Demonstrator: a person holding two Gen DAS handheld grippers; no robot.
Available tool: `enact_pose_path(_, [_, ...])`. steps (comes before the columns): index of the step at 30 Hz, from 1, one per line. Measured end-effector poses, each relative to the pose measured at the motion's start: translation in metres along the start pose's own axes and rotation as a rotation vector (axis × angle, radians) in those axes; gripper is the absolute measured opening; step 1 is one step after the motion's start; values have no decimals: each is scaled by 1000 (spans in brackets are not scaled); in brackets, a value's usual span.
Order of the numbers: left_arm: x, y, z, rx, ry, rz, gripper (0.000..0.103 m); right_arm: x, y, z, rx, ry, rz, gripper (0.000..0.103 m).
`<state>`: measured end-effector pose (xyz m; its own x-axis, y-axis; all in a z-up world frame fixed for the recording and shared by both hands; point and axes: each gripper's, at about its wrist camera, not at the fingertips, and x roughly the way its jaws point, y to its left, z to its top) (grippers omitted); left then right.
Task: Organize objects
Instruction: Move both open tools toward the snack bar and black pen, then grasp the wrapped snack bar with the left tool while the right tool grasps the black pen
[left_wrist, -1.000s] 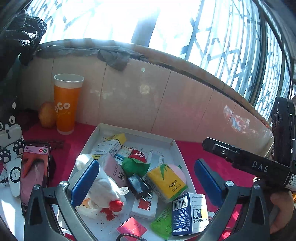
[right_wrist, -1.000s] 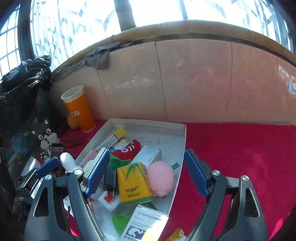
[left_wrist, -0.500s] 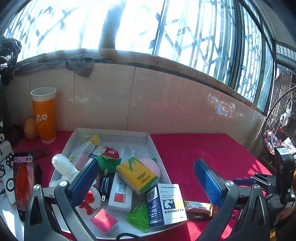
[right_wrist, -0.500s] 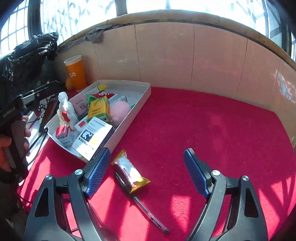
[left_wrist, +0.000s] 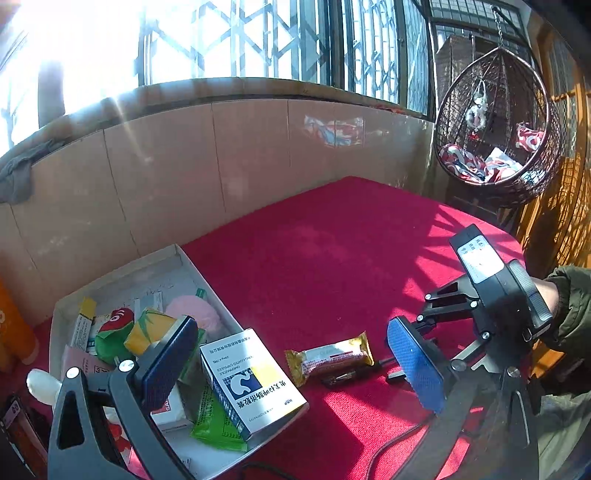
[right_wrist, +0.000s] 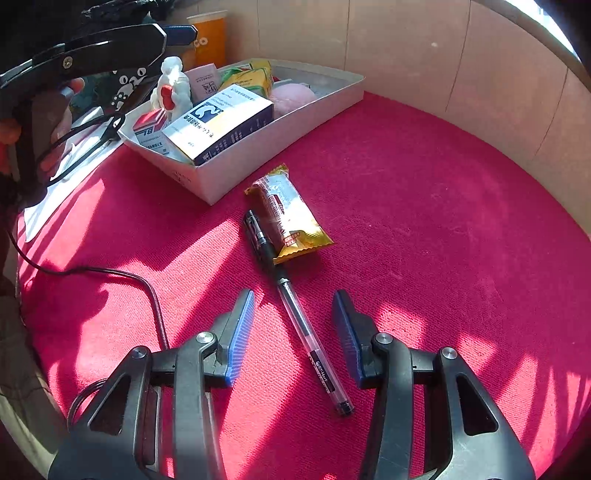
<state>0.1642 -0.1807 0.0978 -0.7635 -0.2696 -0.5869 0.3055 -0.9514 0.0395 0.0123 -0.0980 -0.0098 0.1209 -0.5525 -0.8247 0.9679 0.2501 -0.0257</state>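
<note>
Two loose things are seen on the red bench: a pen and a snack bar, touching side by side, the bar overlapping the pen's capped end. In the right wrist view the pen runs from about 11 o'clock to 5 o'clock, and its clear barrel is straddled by the right hand-held gripper. Its jaws are closing, yet the pads are not seen to press on the pen, and a gap is left on each side. A white tray is placed at 11 o'clock from the bar, just beside it, and is filled with boxes and packets, among them a blue-and-white medicine box tilted against its near wall. The left hand-held gripper is held wide apart with nothing between its pads; the tray's corner and the medicine box are framed by them.
</note>
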Motion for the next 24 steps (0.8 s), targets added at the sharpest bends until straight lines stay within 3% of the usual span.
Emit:
enact_pose_path(4, [21, -13, 7, 99, 89, -26, 103, -2, 8, -3, -46, 12, 13, 13])
enact_pose_path(10, [63, -44, -1, 308, 276, -19, 102, -26, -9, -34, 71, -18, 55, 8])
enact_pose_path(14, [82, -60, -5, 416, 348, -45, 102, -51, -46, -72, 293, -95, 65, 8])
enact_pose_path(19, [112, -62, -3, 442, 457, -70, 94, -79, -91, -112, 548, -216, 54, 8])
enact_pose_path(23, [131, -54, -8, 380, 555, -98, 70, -93, -99, -122, 596, -267, 43, 8])
enact_pose_path(24, [132, -50, -5, 340, 554, -114, 69, -94, -100, -122, 598, -274, 48, 8])
